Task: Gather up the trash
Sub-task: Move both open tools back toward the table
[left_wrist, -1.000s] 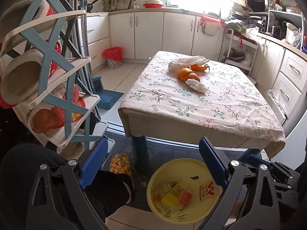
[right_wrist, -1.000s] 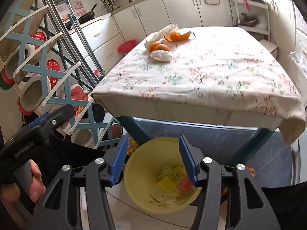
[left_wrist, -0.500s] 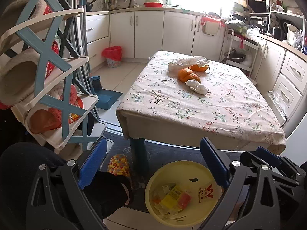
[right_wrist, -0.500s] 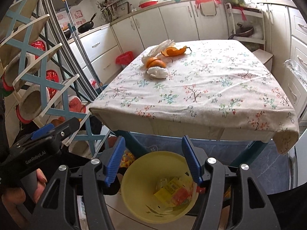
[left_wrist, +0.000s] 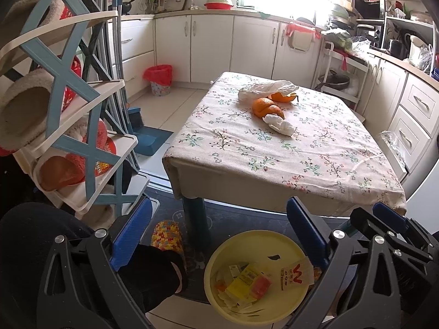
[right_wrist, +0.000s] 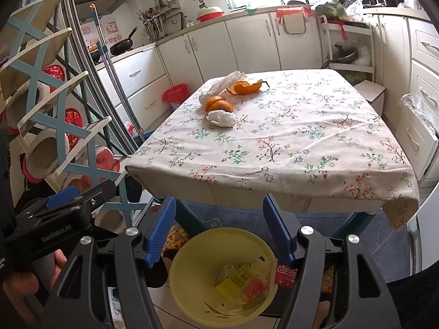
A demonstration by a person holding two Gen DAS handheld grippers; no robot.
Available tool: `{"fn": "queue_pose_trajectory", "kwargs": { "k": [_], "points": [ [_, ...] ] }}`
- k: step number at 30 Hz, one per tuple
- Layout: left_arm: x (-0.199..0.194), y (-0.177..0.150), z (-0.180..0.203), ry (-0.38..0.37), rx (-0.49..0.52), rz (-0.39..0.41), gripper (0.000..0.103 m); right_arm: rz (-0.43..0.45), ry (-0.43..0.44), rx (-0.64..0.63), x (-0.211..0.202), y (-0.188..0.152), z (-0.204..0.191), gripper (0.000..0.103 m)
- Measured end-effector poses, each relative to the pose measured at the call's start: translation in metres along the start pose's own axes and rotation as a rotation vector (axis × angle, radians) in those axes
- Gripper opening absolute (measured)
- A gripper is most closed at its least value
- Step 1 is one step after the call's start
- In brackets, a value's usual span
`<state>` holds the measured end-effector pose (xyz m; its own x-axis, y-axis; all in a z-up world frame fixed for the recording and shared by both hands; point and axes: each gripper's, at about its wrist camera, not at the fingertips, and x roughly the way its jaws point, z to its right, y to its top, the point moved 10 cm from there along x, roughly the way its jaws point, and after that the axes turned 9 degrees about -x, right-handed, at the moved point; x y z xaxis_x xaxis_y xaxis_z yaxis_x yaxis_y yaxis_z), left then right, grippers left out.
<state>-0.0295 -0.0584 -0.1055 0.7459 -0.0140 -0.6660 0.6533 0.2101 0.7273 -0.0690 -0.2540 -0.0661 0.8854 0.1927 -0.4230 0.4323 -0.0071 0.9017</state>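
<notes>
While both cameras look down past their own blue fingers at the yellow bowl point(left_wrist: 255, 279) on the floor, each shows a little the other lacks. From the left wrist, the left gripper point(left_wrist: 219, 235) stands wide apart with nothing between its pads, and a white wrapper with a red W point(left_wrist: 297, 272) leans on the bowl's right rim close to the right finger, over yellow and red packets point(left_wrist: 247, 282) in the bottom; the right gripper point(left_wrist: 389, 233) shows at the lower right edge. From the right wrist, the right gripper point(right_wrist: 219, 233) has just been opening, its fingers apart above the bowl point(right_wrist: 208, 268) with nothing pinched, and a small red packet point(right_wrist: 285, 274) sits at the rim beside its right finger (whether touching, I cannot tell). Only this view shows the left gripper point(right_wrist: 68, 200) from the side and the hand point(right_wrist: 19, 282) holding it. A patterned slipper point(left_wrist: 167, 235) lies just left of the bowl. Beyond stands the table with its floral tablecloth point(left_wrist: 301, 148), bearing a crumpled tissue point(left_wrist: 279, 124), orange peels point(left_wrist: 264, 107) and a white plastic bag point(left_wrist: 263, 89). Farther off, a red-lined bin point(left_wrist: 160, 78) stands against the cabinets.
</notes>
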Motion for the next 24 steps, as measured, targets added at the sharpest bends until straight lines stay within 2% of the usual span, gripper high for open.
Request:
{"fn": "queue_pose_trajectory", "kwargs": {
  "k": [3,7,17,20,21,24],
  "points": [
    [-0.005,0.009,0.003,-0.014,-0.001,0.018,0.094,0.019,-0.003,-0.003,0.005,-0.008,0.007,0.065],
    [-0.01,0.027,0.007,-0.022,0.01,0.054,0.095,0.049,-0.003,-0.008,0.005,0.003,0.011,0.067],
    [0.005,0.088,0.017,-0.01,0.055,0.115,0.095,0.077,0.014,-0.059,0.04,0.002,0.021,0.068],
    [0.014,0.096,0.017,-0.002,0.05,0.111,0.095,0.073,0.024,-0.083,0.054,0.002,0.02,0.068],
    [0.017,0.097,0.016,0.0,0.043,0.108,0.095,0.103,0.011,-0.109,0.059,0.002,0.02,0.068],
    [0.025,0.093,0.012,-0.001,0.013,0.084,0.095,0.089,0.017,-0.141,0.075,0.0,0.019,0.068]
  ]
}}
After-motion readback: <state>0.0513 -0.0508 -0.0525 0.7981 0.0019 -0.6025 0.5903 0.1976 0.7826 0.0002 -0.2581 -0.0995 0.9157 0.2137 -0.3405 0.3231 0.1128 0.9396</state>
